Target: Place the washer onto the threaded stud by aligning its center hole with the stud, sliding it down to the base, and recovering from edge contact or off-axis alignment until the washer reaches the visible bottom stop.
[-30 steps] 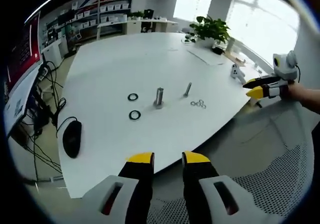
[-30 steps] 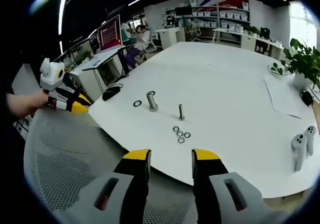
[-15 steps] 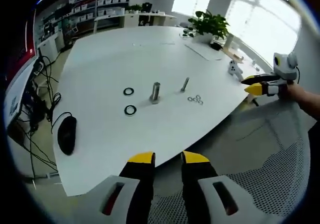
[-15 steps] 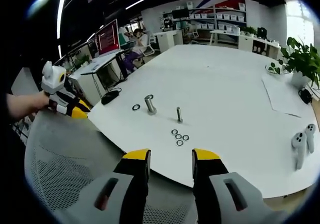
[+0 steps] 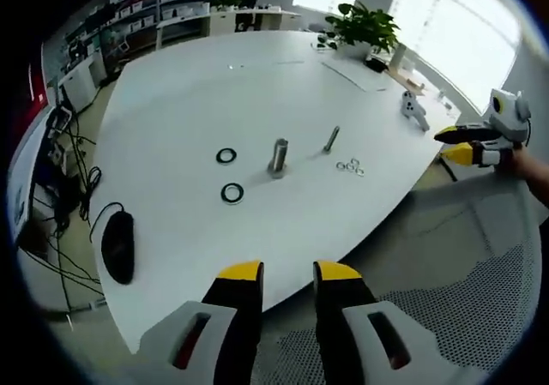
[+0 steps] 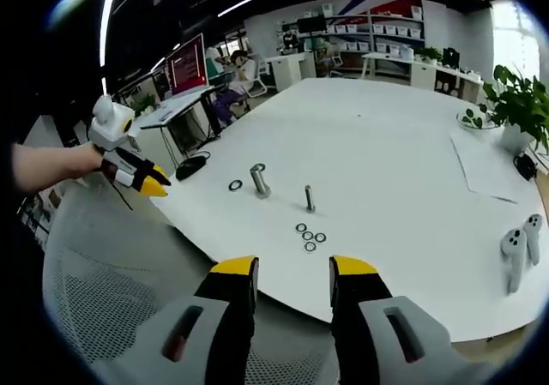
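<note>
Four small flat shiny metal washers (image 6: 309,234) look thin, light and slippery, so pinch one by its rim with your empty, open right gripper (image 6: 292,272).

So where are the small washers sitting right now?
The small washers lie in a loose cluster on the white table, just nearside of the thin threaded stud in the right gripper view; in the left gripper view they sit right of that stud.

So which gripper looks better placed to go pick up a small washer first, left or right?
Probably the right gripper. It is open, and the small washers lie on its side of the thin stud, nearer the table edge it faces. The left gripper has the black rings closer.
</note>
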Demonstrator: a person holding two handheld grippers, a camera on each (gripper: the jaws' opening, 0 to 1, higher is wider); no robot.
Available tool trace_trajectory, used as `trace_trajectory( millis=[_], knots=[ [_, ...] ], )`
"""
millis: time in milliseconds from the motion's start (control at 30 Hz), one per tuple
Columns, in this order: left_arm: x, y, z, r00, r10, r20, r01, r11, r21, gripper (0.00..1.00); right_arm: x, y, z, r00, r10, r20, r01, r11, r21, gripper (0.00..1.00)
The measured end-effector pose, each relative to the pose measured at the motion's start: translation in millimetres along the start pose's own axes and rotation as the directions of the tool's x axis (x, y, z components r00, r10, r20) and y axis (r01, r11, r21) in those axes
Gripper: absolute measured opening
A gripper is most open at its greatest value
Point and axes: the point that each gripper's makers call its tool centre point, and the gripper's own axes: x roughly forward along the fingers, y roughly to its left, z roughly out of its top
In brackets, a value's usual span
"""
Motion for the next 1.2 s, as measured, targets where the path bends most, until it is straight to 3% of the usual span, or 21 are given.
trace_trajectory(
  millis=[567,1200],
  knots=[
    [47,29.3,14.9,0.993,0.015,-0.116,-0.012,1.000,0.025,0.22,2,2,-5.5,0.999,0.008,-0.031,-0.009,1.000,-0.003,0.36],
    [97,62.6,19.3,0.962,0.098,-0.254,-0.063,0.988,0.141,0.26,2,0,-5.6,1.000,-0.002,-0.030,0.002,1.000,-0.005,0.36]
  ],
)
